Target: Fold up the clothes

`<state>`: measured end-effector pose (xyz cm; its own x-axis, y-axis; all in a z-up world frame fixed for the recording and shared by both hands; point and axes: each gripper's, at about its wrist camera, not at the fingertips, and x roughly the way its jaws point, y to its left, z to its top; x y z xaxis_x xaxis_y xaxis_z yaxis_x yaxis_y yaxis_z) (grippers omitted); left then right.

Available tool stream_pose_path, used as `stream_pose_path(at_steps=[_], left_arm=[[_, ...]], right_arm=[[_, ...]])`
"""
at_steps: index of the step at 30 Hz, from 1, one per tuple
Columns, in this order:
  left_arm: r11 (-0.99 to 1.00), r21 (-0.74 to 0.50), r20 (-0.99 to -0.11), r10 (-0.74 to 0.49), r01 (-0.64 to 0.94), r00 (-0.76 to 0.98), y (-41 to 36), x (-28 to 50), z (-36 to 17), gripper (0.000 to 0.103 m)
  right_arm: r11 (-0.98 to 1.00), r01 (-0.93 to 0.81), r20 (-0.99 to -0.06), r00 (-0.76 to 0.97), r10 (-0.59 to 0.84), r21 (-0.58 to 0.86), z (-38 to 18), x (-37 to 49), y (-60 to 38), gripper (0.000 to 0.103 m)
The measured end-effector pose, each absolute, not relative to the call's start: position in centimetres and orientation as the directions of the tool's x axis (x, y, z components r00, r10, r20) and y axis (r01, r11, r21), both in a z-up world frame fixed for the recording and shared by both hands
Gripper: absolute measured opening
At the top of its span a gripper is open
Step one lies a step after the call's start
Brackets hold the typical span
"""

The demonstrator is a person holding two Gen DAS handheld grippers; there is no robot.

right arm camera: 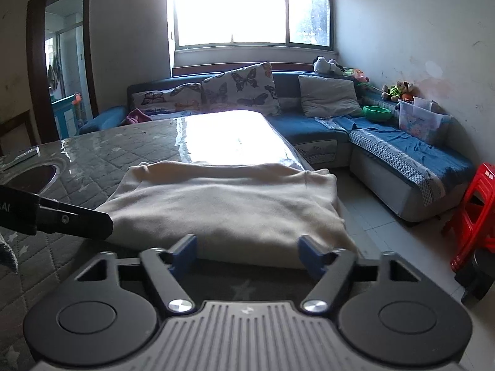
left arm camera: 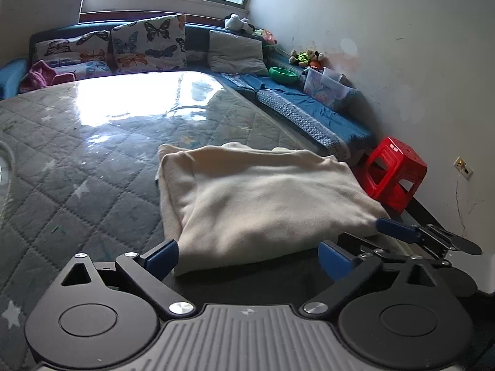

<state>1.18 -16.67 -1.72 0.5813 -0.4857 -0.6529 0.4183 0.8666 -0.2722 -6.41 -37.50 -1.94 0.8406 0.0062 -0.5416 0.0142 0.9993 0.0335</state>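
1. Your left tool (left arm camera: 249,255) and right tool (right arm camera: 247,252) both stand spread wide, holding nothing, at the near edge of the folded cream fleece garment (left arm camera: 263,194), which lies at the right edge of the quilted grey counter (left arm camera: 77,154)
2. Press the near fold flat, judging corners evenly (layers underneath stay hidden; window glare washes out the far counter)

Black hand-held gripper (left arm camera: 249,255) bears blue fingertips (left arm camera: 162,258) and silver screws.
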Motion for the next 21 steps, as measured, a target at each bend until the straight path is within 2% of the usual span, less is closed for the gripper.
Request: stream_pose_path(at_steps=[5, 9, 21], left_arm=[[0.879, -0.270, -0.670, -0.465, 0.394, 0.578, -15.8, 0.5, -2.2, 0.103], [0.887, -0.253, -0.683, -0.446, 0.385, 0.579, -15.3, -0.3, -2.5, 0.103], [0.899, -0.192, -0.704, -0.406, 0.393, 0.583, -14.3, -2.6, -3.0, 0.103]], right_arm=[[0.999, 0.029, -0.536, 0.844, -0.008, 0.030, -1.9, -7.4, -36.7, 0.090], [0.999, 0.042, -0.521, 0.853, -0.026, 0.019, -1.7, -8.0, -36.0, 0.103], [0.996, 0.087, -0.542, 0.838, -0.061, 0.022, -2.2, -9.3, -34.4, 0.103]])
